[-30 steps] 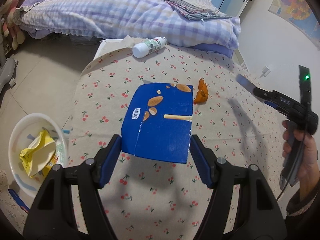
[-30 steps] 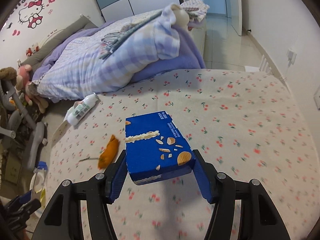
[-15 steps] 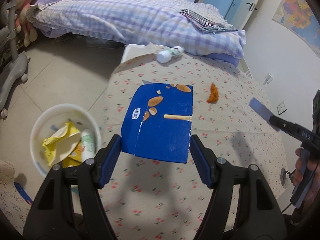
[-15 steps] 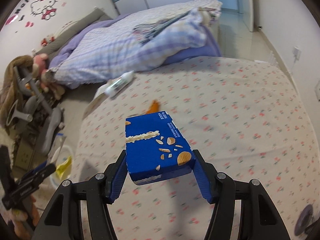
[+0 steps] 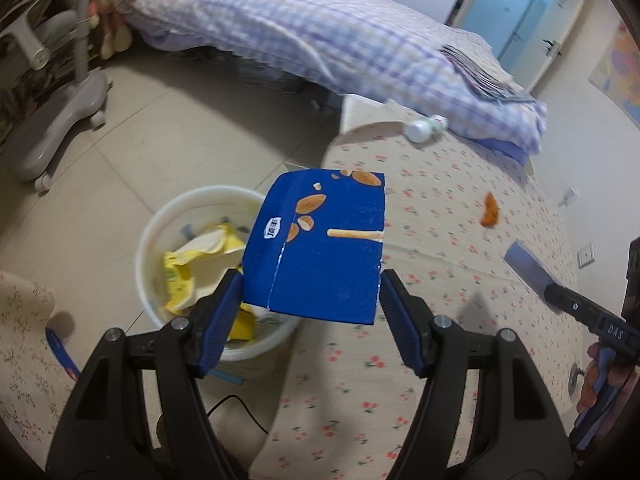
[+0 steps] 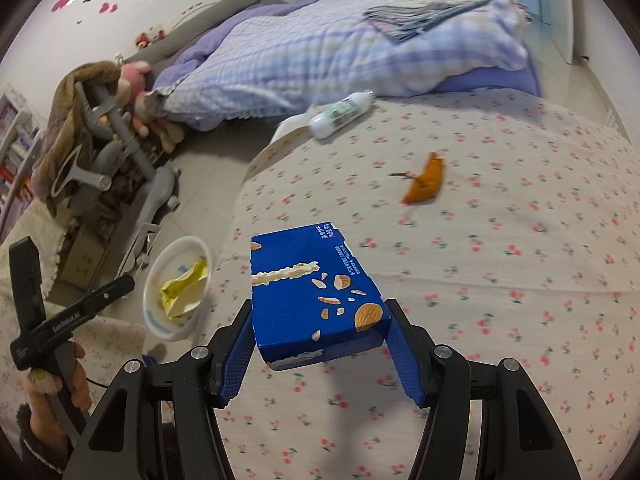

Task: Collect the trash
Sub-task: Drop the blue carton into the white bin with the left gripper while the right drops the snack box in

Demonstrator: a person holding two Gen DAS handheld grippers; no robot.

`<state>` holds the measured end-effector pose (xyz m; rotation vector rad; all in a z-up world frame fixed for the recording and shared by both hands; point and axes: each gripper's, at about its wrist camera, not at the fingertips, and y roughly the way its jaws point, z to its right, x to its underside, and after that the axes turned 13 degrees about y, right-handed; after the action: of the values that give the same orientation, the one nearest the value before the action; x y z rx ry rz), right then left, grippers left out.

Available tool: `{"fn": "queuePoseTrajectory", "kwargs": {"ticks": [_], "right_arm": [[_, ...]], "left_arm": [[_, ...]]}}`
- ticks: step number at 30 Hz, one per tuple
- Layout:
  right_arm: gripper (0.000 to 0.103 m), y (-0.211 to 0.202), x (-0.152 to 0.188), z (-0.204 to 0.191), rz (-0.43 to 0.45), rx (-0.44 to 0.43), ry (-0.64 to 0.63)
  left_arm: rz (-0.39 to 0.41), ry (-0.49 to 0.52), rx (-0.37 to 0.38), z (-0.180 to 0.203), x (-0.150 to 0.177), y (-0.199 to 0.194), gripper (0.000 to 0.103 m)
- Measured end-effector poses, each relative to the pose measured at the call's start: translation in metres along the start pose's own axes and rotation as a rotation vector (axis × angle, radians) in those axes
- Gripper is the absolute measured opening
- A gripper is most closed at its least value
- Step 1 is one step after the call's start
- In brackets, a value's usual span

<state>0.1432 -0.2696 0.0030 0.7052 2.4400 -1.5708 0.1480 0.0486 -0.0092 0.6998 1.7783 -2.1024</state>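
**A:** Two grips to enter. Left gripper [image 5: 310,280] first: what is between the fingers?

**B:** Blue box [image 5: 320,248], printed with almonds and a biscuit stick. Both blue pads press on its lower sides, so it is pinched, with the jaws held fairly wide by the box itself. It is carried in the air and tilted away from the camera.

**A:** Position against the bin?

**B:** In the left wrist view the box overlaps the right side of the white bin [image 5: 208,192] and the left edge of the table [image 5: 440,320]. The bin stands on the floor tiles just beside the table and has a yellow wrapper [image 5: 180,276] inside.

**A:** Right gripper [image 6: 320,306]?

**B:** Same reading. Its pads clamp the near end of the other blue box [image 6: 308,292], which has the same almond print. That box is held above the cherry-print cloth near the table's left edge. The bin is lower left in that view.

**A:** Can either gripper's load be confirmed from the opposite camera?

**B:** Cannot tell. Each shows only at the frame edge, with a hand [image 6: 60,384] on the handle.

**A:** Other trash on the table?

**B:** Orange peel [image 6: 426,180] lies on the cloth, well apart from both boxes. White bottle [image 6: 344,114] lies on its side at the far edge, near the bed [image 6: 320,40].
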Motion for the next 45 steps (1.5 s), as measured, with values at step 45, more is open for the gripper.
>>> {"fn": "queuePoseTrajectory", "kwargs": {"ticks": [45], "right_arm": [[0.063,0.131,0.034,-0.162,-0.196,-0.082,-0.205]], "left_arm": [[-0.141,-0.088,-0.239,-0.110,0.050,0.002,0.097]]}}
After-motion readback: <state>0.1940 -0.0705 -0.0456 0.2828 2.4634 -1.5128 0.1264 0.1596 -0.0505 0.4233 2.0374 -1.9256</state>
